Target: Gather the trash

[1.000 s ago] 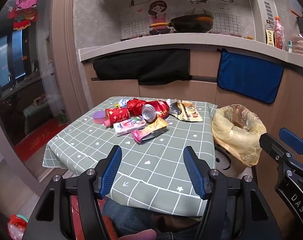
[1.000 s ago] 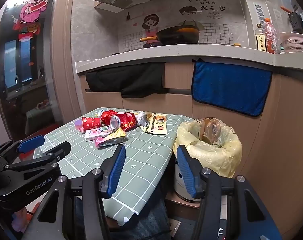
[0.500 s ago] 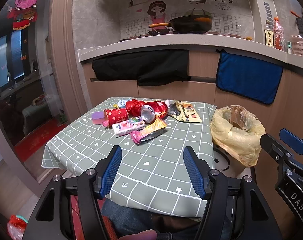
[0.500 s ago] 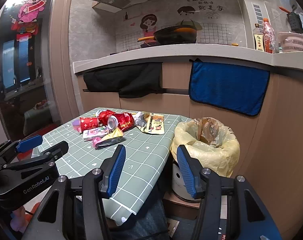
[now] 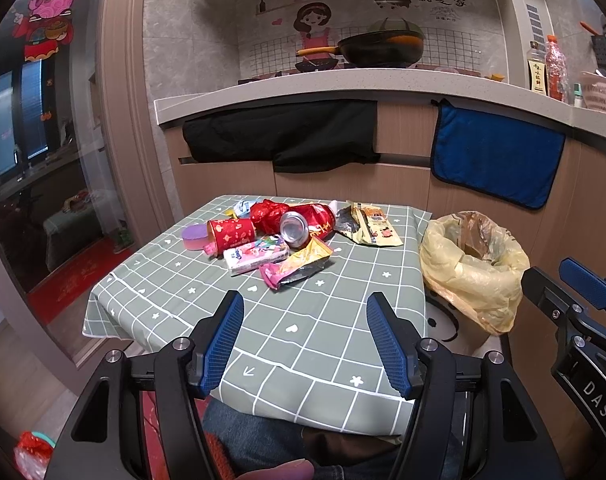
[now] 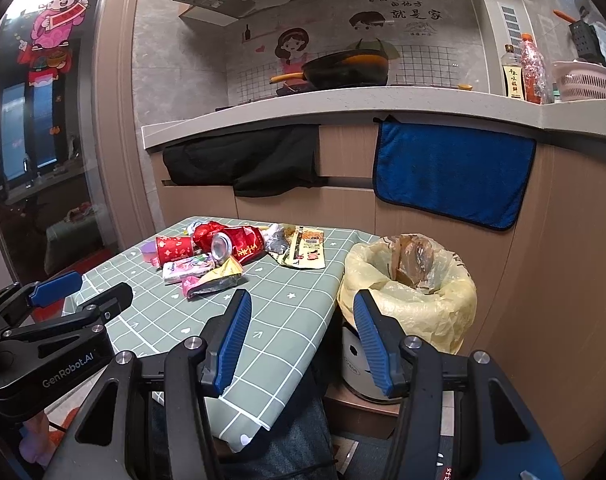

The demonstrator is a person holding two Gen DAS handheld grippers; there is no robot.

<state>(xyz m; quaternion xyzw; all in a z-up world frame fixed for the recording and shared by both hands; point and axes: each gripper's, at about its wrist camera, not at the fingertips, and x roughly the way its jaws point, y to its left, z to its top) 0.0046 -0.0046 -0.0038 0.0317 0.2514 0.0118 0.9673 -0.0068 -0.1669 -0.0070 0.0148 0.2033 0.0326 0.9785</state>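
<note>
Both grippers, left gripper (image 5: 305, 338) and right gripper (image 6: 301, 338), hover level, spread apart, before the table (image 5: 303, 320).

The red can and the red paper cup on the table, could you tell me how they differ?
The red can has a silver metal end turned toward the cameras; the red paper cup shows a patterned side. The can lies mid-pile, over wrappers; the cup lies at the pile's left edge, against a purple lid. Both are red and lie on their sides.
</note>
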